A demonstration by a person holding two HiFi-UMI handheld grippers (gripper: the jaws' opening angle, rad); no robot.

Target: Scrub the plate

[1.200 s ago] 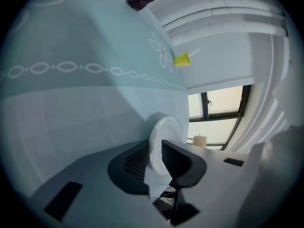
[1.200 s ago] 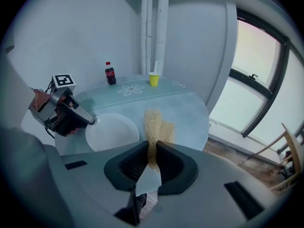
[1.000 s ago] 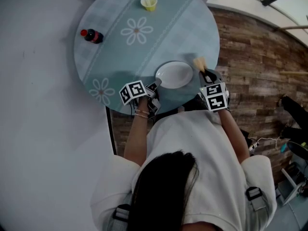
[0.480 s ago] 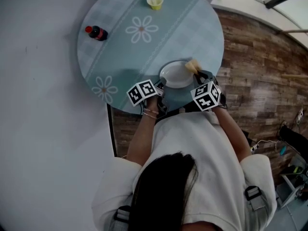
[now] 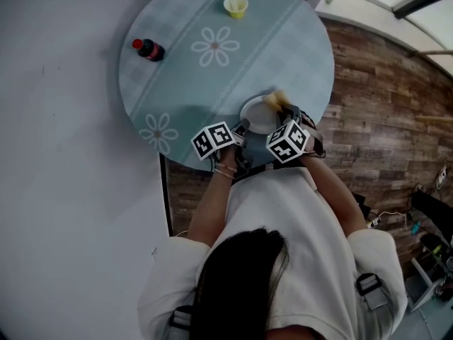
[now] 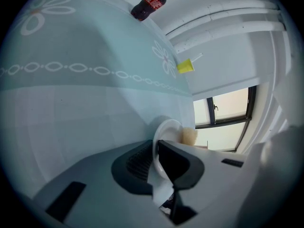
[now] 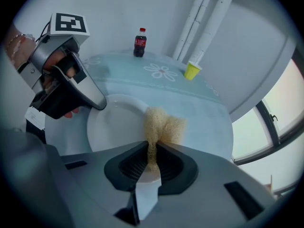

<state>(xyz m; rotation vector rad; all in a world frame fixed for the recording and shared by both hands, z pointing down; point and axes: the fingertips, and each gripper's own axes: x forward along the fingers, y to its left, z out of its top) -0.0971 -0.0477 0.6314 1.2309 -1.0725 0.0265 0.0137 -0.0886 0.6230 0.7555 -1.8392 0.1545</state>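
Pinched the plate [image 7: 114,122] by its near-left rim in the left gripper [image 6: 156,161], jaws nearly together on the thin edge, at the near edge of the round table [image 5: 283,48]. Squeezed the yellow sponge [image 7: 166,125] tight in the right gripper [image 7: 153,158]. Carried that sponge from just off the plate's right rim a second earlier onto the white inner face. Left the plate where it sat. Judged from this: approach finished, scrubbing contact made, strokes across the dish yet to come
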